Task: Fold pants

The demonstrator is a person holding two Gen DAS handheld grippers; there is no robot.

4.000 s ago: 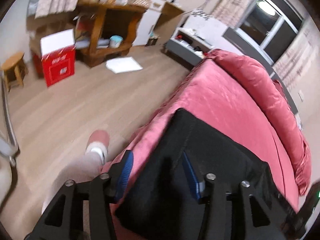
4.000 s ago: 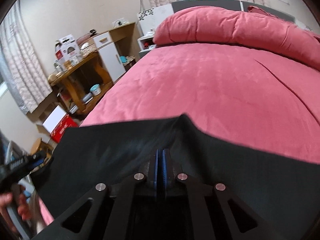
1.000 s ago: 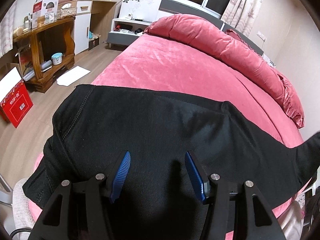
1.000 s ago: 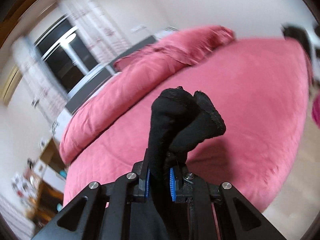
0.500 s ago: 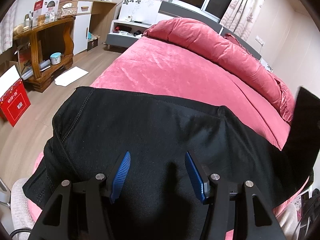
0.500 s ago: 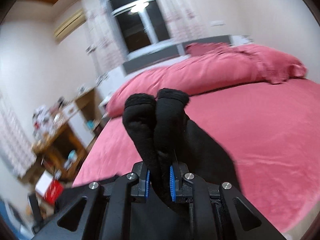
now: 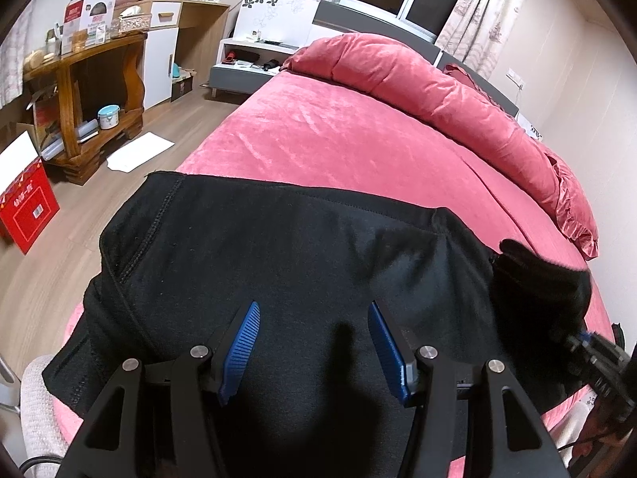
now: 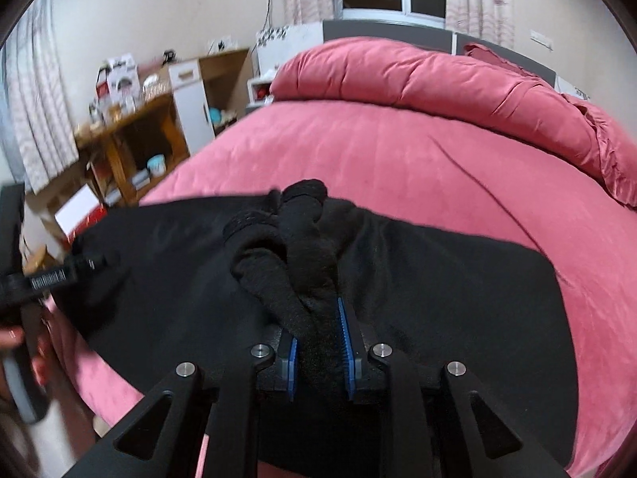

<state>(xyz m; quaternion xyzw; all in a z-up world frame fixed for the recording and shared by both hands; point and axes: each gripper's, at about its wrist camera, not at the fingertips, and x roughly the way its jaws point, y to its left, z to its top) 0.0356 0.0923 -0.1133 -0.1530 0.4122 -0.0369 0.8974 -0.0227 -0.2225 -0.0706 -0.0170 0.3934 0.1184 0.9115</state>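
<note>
Black pants (image 7: 302,247) lie across the near edge of a pink bed (image 7: 358,147). My left gripper (image 7: 313,310) hovers open just above their middle, nothing between its blue pads (image 7: 245,338). The right gripper (image 8: 318,318) holds a bunched pair of black leg ends (image 8: 306,255) over the flat part of the pants (image 8: 458,286). Its jaws are opening, and the cloth still fills the gap between the pads. In the left wrist view the right gripper (image 7: 589,342) shows at the right edge with that bunch (image 7: 541,283). The left gripper (image 8: 51,279) appears at the left edge of the right wrist view.
A rolled pink duvet (image 7: 438,95) lies along the head of the bed. On the floor to the left are a wooden shelf unit (image 7: 91,91), a red box (image 7: 28,207) and a white sheet (image 7: 139,151). A person's hand (image 8: 16,342) holds the left gripper.
The right gripper has swung in from the right with the leg ends, rolled level and come down over the pants. Its pads stand slightly wider apart. The left gripper has stayed put.
</note>
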